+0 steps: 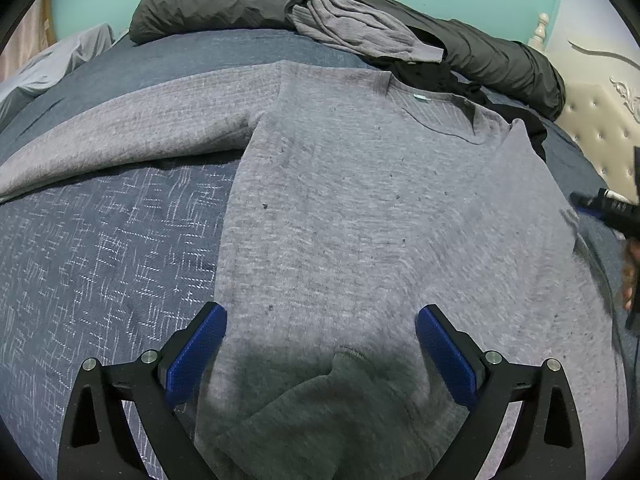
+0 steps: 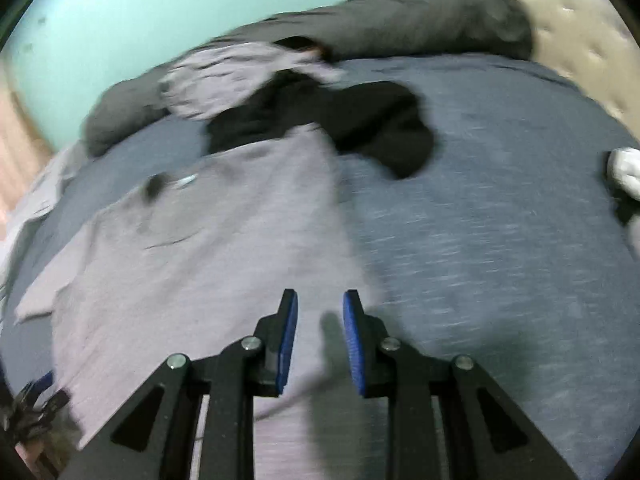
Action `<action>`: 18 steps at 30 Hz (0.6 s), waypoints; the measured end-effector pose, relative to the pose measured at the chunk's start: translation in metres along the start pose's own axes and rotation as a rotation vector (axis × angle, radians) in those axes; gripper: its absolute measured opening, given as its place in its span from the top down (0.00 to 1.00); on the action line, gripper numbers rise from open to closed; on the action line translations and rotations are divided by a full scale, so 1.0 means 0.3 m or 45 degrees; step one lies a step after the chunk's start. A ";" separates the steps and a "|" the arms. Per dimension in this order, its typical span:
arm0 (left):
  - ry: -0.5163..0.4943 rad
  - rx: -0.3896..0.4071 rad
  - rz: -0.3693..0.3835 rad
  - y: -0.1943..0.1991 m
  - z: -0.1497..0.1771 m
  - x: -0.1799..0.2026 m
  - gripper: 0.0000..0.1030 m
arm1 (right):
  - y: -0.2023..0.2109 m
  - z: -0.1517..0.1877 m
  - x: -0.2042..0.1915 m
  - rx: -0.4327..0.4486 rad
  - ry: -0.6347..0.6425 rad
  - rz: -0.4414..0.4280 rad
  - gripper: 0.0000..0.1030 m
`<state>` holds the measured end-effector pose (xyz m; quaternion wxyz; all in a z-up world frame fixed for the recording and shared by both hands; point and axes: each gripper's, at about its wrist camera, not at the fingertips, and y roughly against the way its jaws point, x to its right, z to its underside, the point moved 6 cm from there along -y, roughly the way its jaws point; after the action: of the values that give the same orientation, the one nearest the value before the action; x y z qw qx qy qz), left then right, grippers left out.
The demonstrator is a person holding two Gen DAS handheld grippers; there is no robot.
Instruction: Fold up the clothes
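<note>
A grey long-sleeved shirt [image 1: 360,208] lies flat on the blue bedspread [image 1: 100,260], neckline at the far side. One sleeve [image 1: 120,136] stretches out to the left. The other lies folded over the body, its cuff [image 1: 344,360] near the hem. My left gripper [image 1: 322,320] hovers over the hem with its jaws wide open and nothing between them. In the blurred right wrist view, my right gripper [image 2: 320,300] is over the shirt's [image 2: 192,260] right edge. Its blue pads stand a narrow gap apart and grip no cloth. That gripper also shows at the left view's right border [image 1: 612,212].
A black garment [image 2: 340,120] lies just beyond the neckline. A second grey garment [image 1: 352,28] rests on a rolled dark grey duvet [image 1: 208,8] along the teal wall. A padded headboard [image 1: 592,120] stands at the right, and something white [image 2: 624,172] lies on the bed's right side.
</note>
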<state>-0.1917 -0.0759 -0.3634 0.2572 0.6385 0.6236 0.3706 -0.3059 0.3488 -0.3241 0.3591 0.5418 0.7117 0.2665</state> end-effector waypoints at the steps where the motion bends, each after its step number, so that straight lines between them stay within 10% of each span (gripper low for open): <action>1: 0.006 0.002 0.003 0.005 -0.001 -0.003 0.04 | -0.016 0.020 -0.026 -0.023 0.021 -0.018 0.78; 8: 0.094 0.065 0.056 0.098 -0.030 -0.076 0.04 | -0.065 0.124 -0.069 -0.083 0.036 0.088 0.80; 18: 0.286 0.152 0.019 0.256 -0.008 -0.344 0.03 | 0.135 0.273 -0.364 0.013 -0.018 -0.243 0.78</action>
<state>-0.1417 -0.1851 -0.3170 0.1445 0.6117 0.6648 0.4037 -0.2000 0.2538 -0.3180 0.3851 0.4753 0.7588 0.2235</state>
